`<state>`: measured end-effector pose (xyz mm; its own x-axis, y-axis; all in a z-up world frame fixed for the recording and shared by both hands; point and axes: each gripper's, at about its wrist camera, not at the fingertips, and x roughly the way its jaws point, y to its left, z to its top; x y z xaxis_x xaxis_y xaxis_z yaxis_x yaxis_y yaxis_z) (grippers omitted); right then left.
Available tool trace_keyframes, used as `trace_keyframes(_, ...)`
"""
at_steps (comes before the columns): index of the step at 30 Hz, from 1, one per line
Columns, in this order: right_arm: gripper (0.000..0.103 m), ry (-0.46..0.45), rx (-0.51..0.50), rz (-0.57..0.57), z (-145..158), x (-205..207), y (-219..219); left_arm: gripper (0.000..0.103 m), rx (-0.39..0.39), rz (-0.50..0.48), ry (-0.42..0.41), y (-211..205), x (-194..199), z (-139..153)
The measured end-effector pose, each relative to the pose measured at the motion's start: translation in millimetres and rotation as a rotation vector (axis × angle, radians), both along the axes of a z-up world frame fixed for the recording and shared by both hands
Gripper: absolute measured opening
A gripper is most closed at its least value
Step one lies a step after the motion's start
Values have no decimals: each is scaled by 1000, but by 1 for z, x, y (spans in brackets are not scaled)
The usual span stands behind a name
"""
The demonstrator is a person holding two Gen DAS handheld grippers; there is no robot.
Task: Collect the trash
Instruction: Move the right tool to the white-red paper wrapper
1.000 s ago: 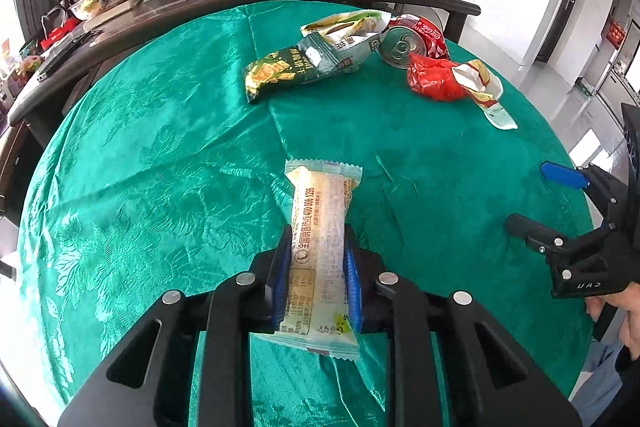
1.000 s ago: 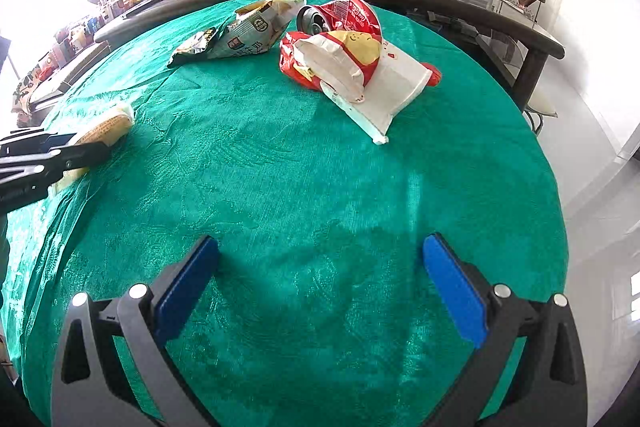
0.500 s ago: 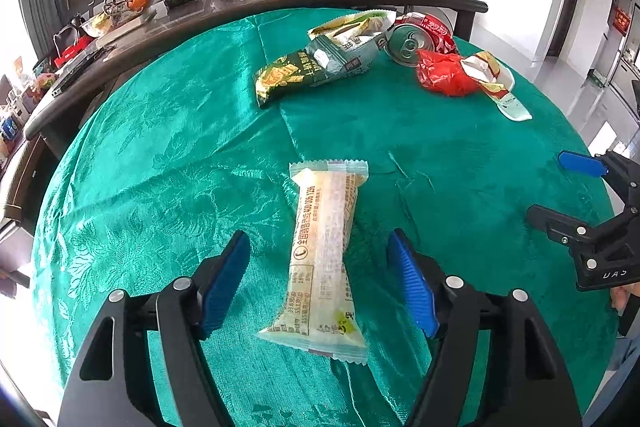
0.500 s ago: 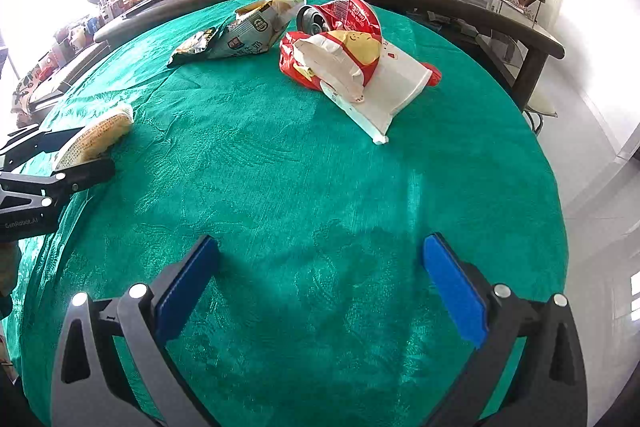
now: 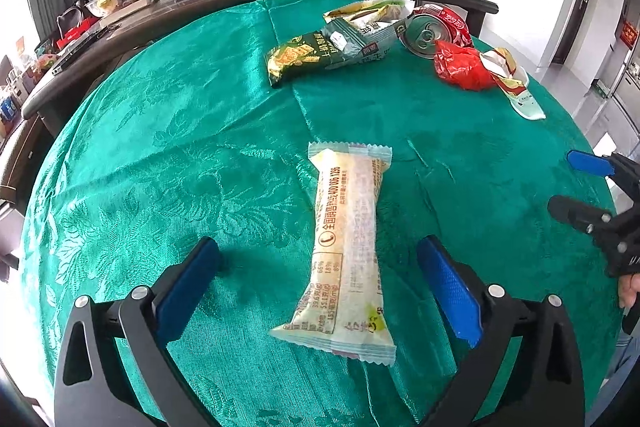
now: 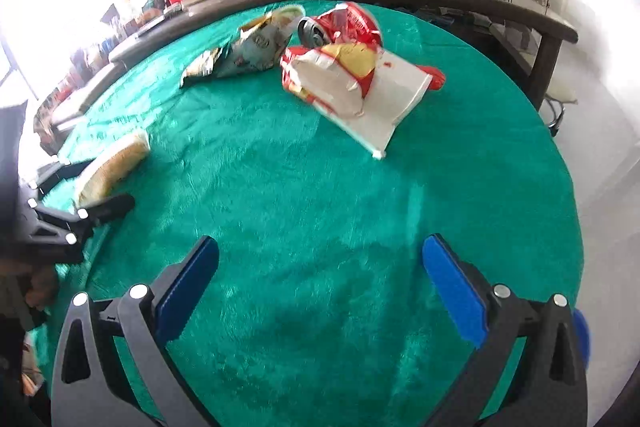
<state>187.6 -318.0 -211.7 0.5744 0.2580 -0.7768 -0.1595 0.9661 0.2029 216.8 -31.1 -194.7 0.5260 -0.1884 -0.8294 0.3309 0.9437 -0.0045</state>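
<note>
Our left tool (image 5: 318, 259), angled down, has just been opening; the pale snack packet (image 5: 346, 247) lies loose between its jaws on the green desk (image 5: 160, 147). The blurrier right view alone shows our right tool (image 6: 320, 267) wide open over bare cloth.

The round table (image 5: 160, 155) was covered in a green woven cloth with a satin sheen and a raised floral pattern. A pale snack wrapper (image 5: 344, 243) of glossy, crinkled plastic film was seen near its front edge. Towards the far edge, a shiny metal can (image 5: 434, 31) and glossy foil-like packets (image 5: 320, 51) were seen. Ribbed blue pads (image 5: 448, 283) were fitted on matt black plastic.
</note>
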Motion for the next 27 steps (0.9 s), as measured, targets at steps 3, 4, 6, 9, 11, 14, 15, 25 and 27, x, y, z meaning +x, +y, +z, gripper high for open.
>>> trace_keyframes(3, 98, -31, 92, -81, 15, 23, -35, 98, -1, 0, 0, 0, 0, 0)
trace_keyframes(4, 98, -39, 121, -99, 19, 31, -45, 98, 0, 0, 0, 0, 0, 0)
trace_keyframes(6, 98, -29, 170, -121, 20, 49, -62, 98, 0, 0, 0, 0, 0, 0)
trace_keyframes(9, 97, 5, 229, -132, 13, 73, -74, 98, 0, 0, 0, 0, 0, 0)
trace_keyframes(11, 85, 30, 288, -104, 6, 80, -72, 98, 0, 0, 0, 0, 0, 0)
trace_keyframes(14, 64, 107, 402, -41, -3, 81, -59, 98, 0, 0, 0, 0, 0, 0)
trace_keyframes(15, 64, 116, 415, -28, -2, 76, -54, 98, -1, 0, 0, 0, 0, 0)
trace_keyframes(25, 66, 156, 390, 230, 39, -17, 9, 98, -1, -1, 0, 0, 0, 0)
trace_keyframes(27, 68, 106, 251, 200, 47, -13, 3, 98, -1, -1, -1, 0, 0, 0)
